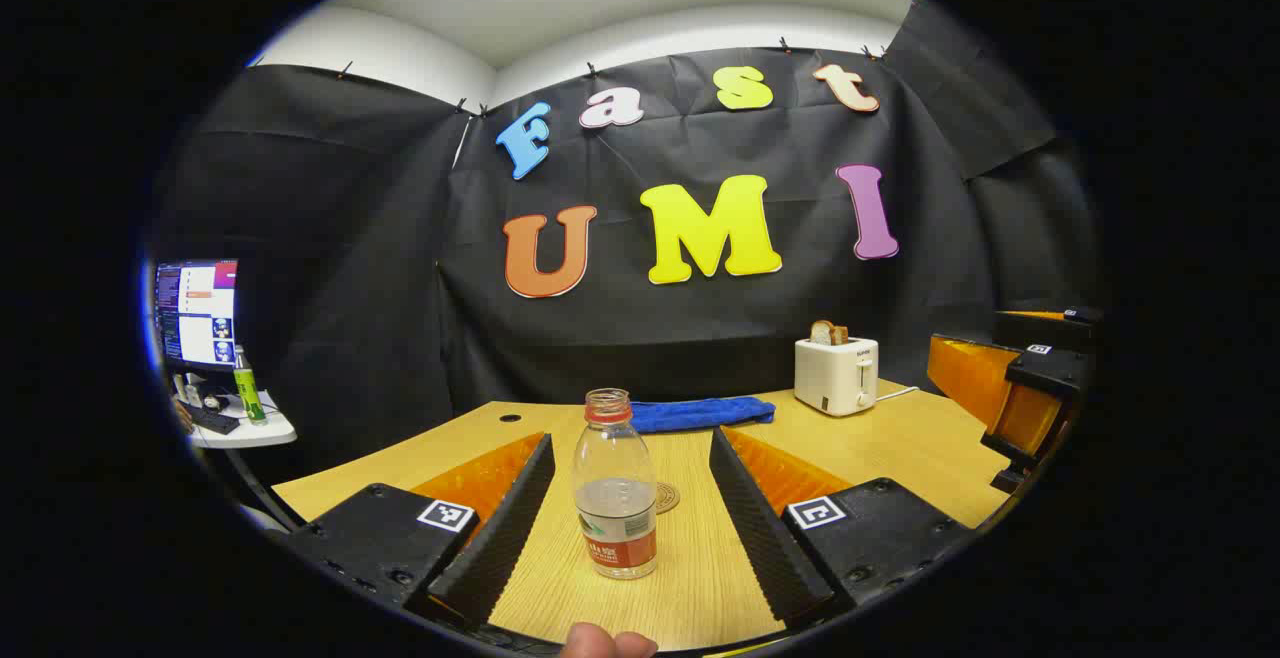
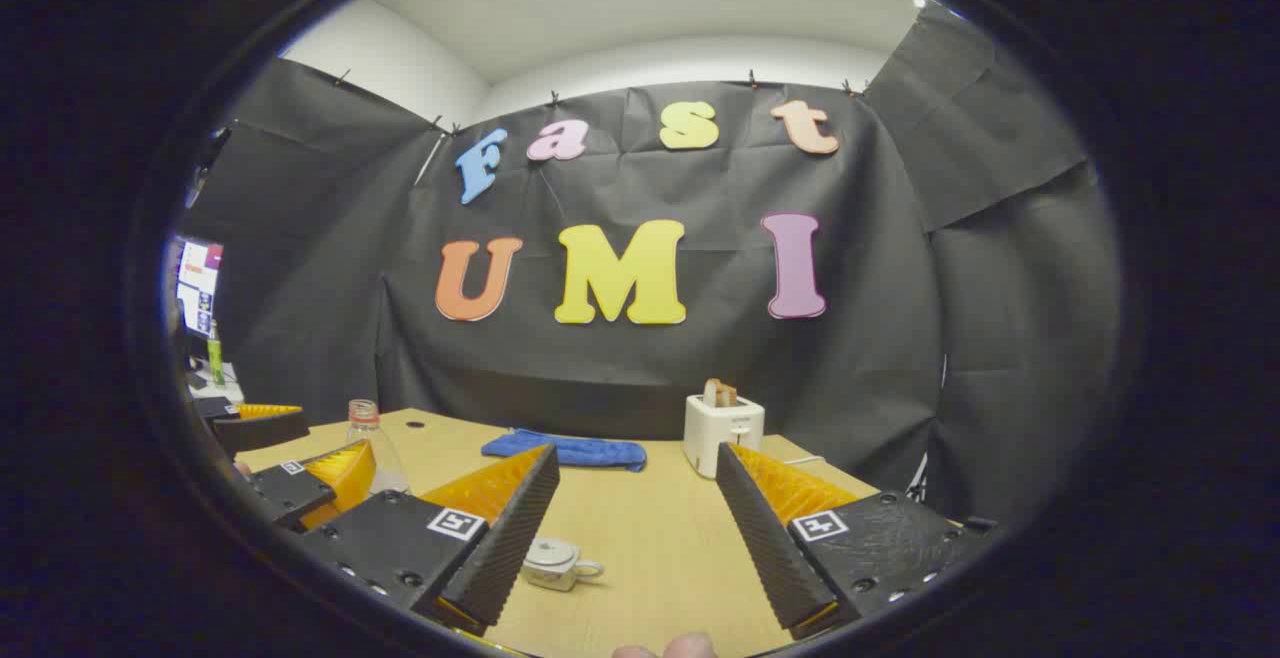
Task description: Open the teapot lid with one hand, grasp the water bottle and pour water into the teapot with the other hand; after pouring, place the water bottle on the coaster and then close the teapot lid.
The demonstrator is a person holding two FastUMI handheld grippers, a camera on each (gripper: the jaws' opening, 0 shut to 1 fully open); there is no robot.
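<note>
Water bottle [image 1: 615, 486] stands upright on the surface, dead ahead between the spread fingers of the left hand-held gripper [image 1: 630, 513], untouched; teapot [image 2: 553, 563] sits low-left before the gaping right hand-held gripper [image 2: 630, 528].

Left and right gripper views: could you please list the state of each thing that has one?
Clear plastic water bottle with a red label: upright, uncapped, partly filled, between the open fingers, not gripped.
Small white teapot: upright on the table, lid on.
Round coaster: flat, bare, behind the bottle.
White toaster: bread sticking up.
Blue cloth: lying crumpled.
Left gripper: open.
Right gripper: open.
</note>
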